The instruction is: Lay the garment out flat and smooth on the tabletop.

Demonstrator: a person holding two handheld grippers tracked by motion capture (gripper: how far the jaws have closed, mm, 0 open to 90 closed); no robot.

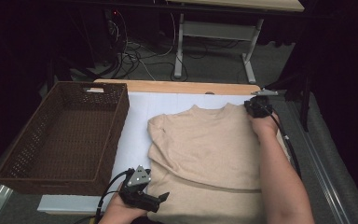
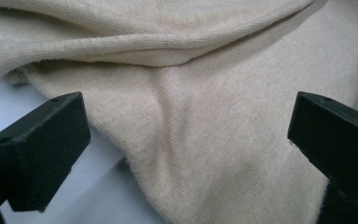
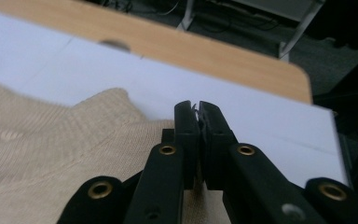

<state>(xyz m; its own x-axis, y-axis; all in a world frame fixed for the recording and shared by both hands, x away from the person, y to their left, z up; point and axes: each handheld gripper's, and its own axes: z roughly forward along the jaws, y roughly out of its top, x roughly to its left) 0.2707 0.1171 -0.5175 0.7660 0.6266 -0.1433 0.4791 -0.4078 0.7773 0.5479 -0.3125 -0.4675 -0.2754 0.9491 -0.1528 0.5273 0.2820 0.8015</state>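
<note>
A beige sweater (image 1: 205, 144) lies flat on a white sheet (image 1: 135, 135), its collar toward the far side. My left gripper (image 1: 161, 199) rests at the sweater's near left hem. In the left gripper view it (image 2: 186, 140) is open, its jaws wide apart on either side of the sweater's (image 2: 205, 116) edge without pressing it. My right gripper (image 1: 257, 108) sits at the far right shoulder. In the right gripper view it (image 3: 196, 105) has its jaws pressed together at the edge of the sweater (image 3: 51, 154), with a thin sliver of fabric pinched between them.
A brown wicker basket (image 1: 116, 121) stands to the left of the sheet. The table's wooden far edge (image 1: 177, 87) runs behind the sweater. Beyond it are the white legs of a desk (image 1: 179, 46) and cables on the floor.
</note>
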